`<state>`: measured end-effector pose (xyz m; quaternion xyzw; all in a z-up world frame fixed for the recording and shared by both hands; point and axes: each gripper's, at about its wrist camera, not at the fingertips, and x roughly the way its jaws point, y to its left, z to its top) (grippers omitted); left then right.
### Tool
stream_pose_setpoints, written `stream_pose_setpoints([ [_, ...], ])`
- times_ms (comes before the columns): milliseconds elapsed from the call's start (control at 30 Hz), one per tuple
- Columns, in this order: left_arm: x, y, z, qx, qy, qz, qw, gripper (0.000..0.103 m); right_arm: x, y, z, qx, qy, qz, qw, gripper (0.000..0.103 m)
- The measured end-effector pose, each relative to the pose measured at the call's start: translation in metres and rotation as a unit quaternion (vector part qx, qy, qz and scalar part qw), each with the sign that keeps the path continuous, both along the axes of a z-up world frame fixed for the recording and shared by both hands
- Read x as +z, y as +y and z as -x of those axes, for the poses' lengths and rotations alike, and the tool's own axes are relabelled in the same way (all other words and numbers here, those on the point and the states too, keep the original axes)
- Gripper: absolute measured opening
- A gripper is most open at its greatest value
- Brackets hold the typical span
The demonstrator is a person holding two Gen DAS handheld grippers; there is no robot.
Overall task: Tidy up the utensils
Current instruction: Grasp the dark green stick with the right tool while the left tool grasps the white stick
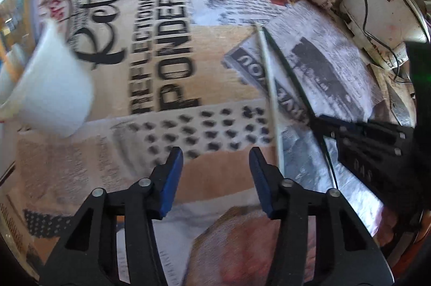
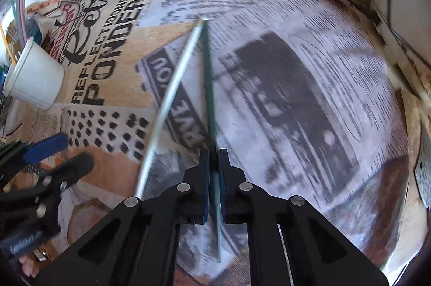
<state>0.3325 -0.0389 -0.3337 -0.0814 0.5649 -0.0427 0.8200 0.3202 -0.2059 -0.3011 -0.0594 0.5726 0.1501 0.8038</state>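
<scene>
Two thin sticks lie on the printed tablecloth: a dark green one (image 2: 208, 76) and a white one (image 2: 172, 94), their far tips close together. My right gripper (image 2: 214, 154) is shut on the dark green stick near its near end. In the left wrist view the green stick (image 1: 291, 73) runs into the right gripper (image 1: 358, 135), and the white stick (image 1: 270, 86) lies beside my right finger. My left gripper (image 1: 215, 154) is open and empty above the cloth, left of the white stick. A white paper cup (image 2: 35, 76) holding several straws stands at the left; it also shows in the left wrist view (image 1: 51, 86).
A white device with black cables (image 1: 377, 8) sits at the back right by the wall. The newspaper-print tablecloth (image 1: 161, 49) covers the table. The left gripper shows at the lower left of the right wrist view (image 2: 51, 159).
</scene>
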Motion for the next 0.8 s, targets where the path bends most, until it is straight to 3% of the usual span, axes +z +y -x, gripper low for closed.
stream_pose_setpoints([
  [200,-0.008,-0.035,-0.028,-0.029,0.011,0.024,0.9992,0.035,0.001,-0.033,0.013,-0.004,0.026,-0.017,1.000,0.006],
  [333,-0.011,-0.053,-0.041,-0.044,0.003,0.001,0.9990,0.028,0.002,-0.054,0.020,-0.005,0.037,-0.019,0.999,0.006],
  [433,-0.012,-0.060,-0.048,-0.046,-0.003,-0.006,0.9989,0.016,0.003,-0.064,0.019,-0.004,0.048,-0.021,0.999,0.006],
  [533,-0.013,-0.062,-0.050,-0.051,0.008,0.014,0.9986,0.004,0.003,-0.073,0.013,-0.007,0.058,-0.032,0.998,0.006],
  [800,-0.013,-0.070,-0.030,-0.090,0.019,0.015,0.9957,0.004,0.010,-0.072,-0.022,-0.010,0.041,-0.039,0.998,0.008],
])
